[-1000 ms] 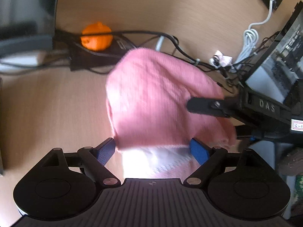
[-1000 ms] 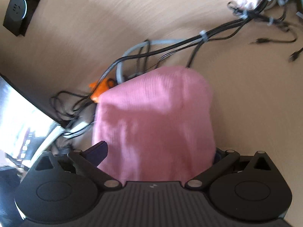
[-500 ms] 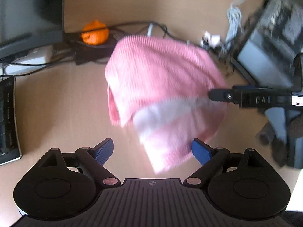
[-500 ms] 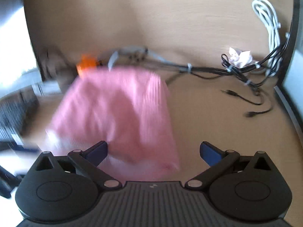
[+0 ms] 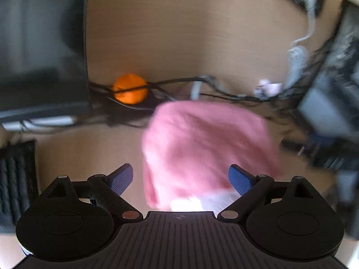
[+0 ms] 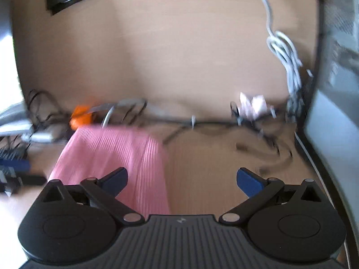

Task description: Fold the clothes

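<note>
Lying on the tabletop (image 6: 202, 179), the pink cloth (image 5: 206, 148) sits between the spread left tongs (image 5: 180, 179). The right tongs (image 6: 181, 178) are spread too, holding nothing, with the cloth by their left finger, maybe ready to grab it for a fold.

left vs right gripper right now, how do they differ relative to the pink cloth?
1. The pink cloth lies centred between the fingers of the left gripper; for the right gripper it sits off to the left side, behind only the left finger.
2. Bare wooden desk fills the right gripper's gap; cloth fills most of the left gripper's.
Shared: both are open, neither clamps the cloth.
</note>
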Available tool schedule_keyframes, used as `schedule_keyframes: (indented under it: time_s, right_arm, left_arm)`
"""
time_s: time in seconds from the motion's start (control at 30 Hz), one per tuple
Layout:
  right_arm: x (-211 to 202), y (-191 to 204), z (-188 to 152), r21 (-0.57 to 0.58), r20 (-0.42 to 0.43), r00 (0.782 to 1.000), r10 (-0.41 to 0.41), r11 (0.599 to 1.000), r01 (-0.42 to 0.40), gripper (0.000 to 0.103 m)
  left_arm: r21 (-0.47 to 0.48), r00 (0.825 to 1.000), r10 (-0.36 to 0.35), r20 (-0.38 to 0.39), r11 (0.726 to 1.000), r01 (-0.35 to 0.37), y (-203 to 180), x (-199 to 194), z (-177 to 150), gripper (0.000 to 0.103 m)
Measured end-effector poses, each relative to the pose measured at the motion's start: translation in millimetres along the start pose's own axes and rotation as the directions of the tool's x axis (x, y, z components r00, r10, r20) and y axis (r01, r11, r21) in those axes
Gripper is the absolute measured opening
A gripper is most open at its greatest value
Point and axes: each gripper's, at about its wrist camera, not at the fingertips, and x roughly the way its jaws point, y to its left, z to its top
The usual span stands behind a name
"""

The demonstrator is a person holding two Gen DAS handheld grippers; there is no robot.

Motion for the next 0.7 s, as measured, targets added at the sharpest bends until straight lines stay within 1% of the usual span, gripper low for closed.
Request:
schedule_keyframes:
  time_s: [0.07,0.1,0.13,0.2,0.23,0.27,0.37,0.43,0.47,0.5,0.57,0.6,0.63,0.7]
  right_arm:
    - [24,9,11,-0.044,0.0,1.0,-0.012,0.999,0.012,0.103]
    - [41,14,13,-0.079,-0.026,0.999,-0.035,0.996,0.032,0.103]
    - [58,19,12,-0.12,-0.06,0.996,-0.069,0.991,0.062,0.103]
    - [83,23,0,-0.162,-0.118,0.987,-0.11,0.983,0.09,0.103]
    - [86,21,-5,-0.139,-0.126,0.987,-0.101,0.987,0.083,0.103]
    - [81,18,-6,-0.108,-0.116,0.988,-0.098,0.99,0.086,0.103]
    - [44,6,-11,-0.032,-0.067,0.996,-0.057,0.998,0.055,0.103]
    - [16,0,-21,0.014,-0.027,0.999,-0.028,0.999,0.029,0.103]
    - [6,-1,-29,0.025,-0.025,1.0,-0.01,1.0,0.01,0.103]
    - [-3,-2,-37,0.037,-0.022,1.0,0.009,0.999,-0.008,0.103]
    - [-7,1,-54,-0.005,-0.053,0.998,0.031,0.999,-0.031,0.103]
    - [-3,3,-62,-0.031,-0.07,0.997,0.025,0.999,-0.027,0.103]
    - [2,5,-69,-0.057,-0.087,0.996,0.019,0.998,-0.024,0.103]
    - [11,2,-73,-0.021,-0.101,0.994,0.049,0.998,-0.052,0.103]
  left_arm:
    - [0.02,0.997,0.066,-0.027,0.998,-0.066,-3,19,2,0.098]
    - [0.022,0.997,0.078,-0.03,0.997,-0.077,-2,23,0,0.098]
    - [0.022,0.996,0.081,-0.03,0.997,-0.08,-1,26,-3,0.1]
    - [0.007,0.997,0.073,-0.026,0.997,-0.072,2,26,-6,0.1]
    - [0.0,0.997,0.074,-0.019,0.997,-0.074,2,22,-7,0.1]
    - [-0.005,0.997,0.077,-0.01,0.997,-0.077,1,17,-9,0.099]
    - [-0.018,0.997,0.073,0.021,0.997,-0.073,-4,2,-18,0.099]
    - [-0.036,0.997,0.065,0.041,0.997,-0.064,-7,-8,-30,0.099]
    - [-0.049,0.997,0.062,0.044,0.997,-0.06,-6,-11,-37,0.099]
    - [-0.059,0.996,0.078,0.034,0.995,-0.076,-7,-10,-44,0.099]
    - [-0.078,0.992,0.123,0.007,0.989,-0.123,-8,-6,-57,0.1]
    - [-0.087,0.989,0.146,-0.007,0.985,-0.146,-9,-3,-63,0.1]
    - [-0.093,0.987,0.163,0.0,0.982,-0.162,-11,-5,-67,0.101]
    - [-0.105,0.981,0.193,0.031,0.976,-0.189,-15,-10,-72,0.1]
